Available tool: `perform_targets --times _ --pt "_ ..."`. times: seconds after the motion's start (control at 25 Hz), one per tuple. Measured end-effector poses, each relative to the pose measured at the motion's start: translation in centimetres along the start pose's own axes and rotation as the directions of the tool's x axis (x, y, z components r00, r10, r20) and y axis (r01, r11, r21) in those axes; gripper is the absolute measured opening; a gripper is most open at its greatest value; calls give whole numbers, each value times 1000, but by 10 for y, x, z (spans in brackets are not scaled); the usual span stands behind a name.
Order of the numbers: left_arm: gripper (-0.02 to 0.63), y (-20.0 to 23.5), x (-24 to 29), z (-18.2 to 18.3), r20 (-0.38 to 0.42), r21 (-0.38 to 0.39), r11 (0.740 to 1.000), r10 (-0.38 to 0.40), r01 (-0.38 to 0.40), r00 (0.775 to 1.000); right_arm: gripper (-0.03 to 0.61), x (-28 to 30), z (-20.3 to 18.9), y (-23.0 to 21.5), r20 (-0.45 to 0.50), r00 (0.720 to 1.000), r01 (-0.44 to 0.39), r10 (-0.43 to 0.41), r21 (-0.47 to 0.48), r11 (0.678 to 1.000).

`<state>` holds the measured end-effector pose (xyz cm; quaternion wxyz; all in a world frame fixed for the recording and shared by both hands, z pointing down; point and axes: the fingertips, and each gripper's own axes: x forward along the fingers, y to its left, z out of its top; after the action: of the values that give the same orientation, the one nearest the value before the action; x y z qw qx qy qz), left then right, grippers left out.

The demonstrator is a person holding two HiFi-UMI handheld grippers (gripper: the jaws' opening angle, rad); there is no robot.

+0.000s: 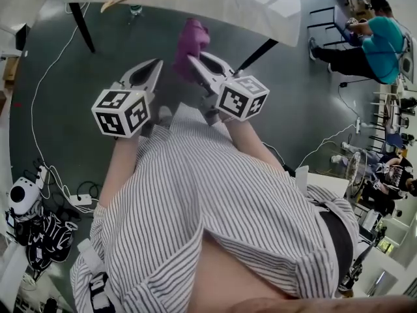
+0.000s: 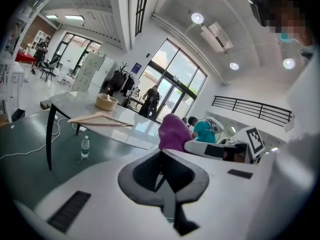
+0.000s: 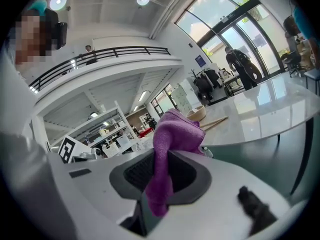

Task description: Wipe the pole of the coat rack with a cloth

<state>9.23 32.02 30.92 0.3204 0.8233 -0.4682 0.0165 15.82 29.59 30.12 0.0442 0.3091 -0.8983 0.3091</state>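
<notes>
right gripper (image 3: 159,181) clenched on the purple cloth (image 3: 172,131), held off the near edge of the table (image 1: 260,12); left gripper (image 2: 162,176) closed, empty. the cloth looks soft, light and floppy, so a bunched fold suits gripping. no coat rack shows.

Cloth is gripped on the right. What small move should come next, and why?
Probably turn the head and grippers to find the coat rack pole, since no view shows it plainly. The right gripper is shut on the purple cloth, which touches nothing else. The left gripper is shut and empty.
</notes>
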Motion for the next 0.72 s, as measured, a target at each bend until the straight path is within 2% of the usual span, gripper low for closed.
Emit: perform_targets --times 0.12,0.32,0.52,0.72 --pt "11 3 15 12 6 -1 1000 -2 2 1000 77 7 10 -16 -5 1000 2 -2 16 1000" --pt "11 17 32 17 13 -47 999 12 -11 1000 77 24 18 -24 -18 1000 -22 22 2 1000" --pt "11 23 44 33 14 -38 999 27 -27 1000 77 37 23 -29 -39 999 -35 35 11 999" --pt "11 50 58 46 -2 -53 998 29 -29 1000 77 60 35 -45 -19 1000 -10 11 36 999"
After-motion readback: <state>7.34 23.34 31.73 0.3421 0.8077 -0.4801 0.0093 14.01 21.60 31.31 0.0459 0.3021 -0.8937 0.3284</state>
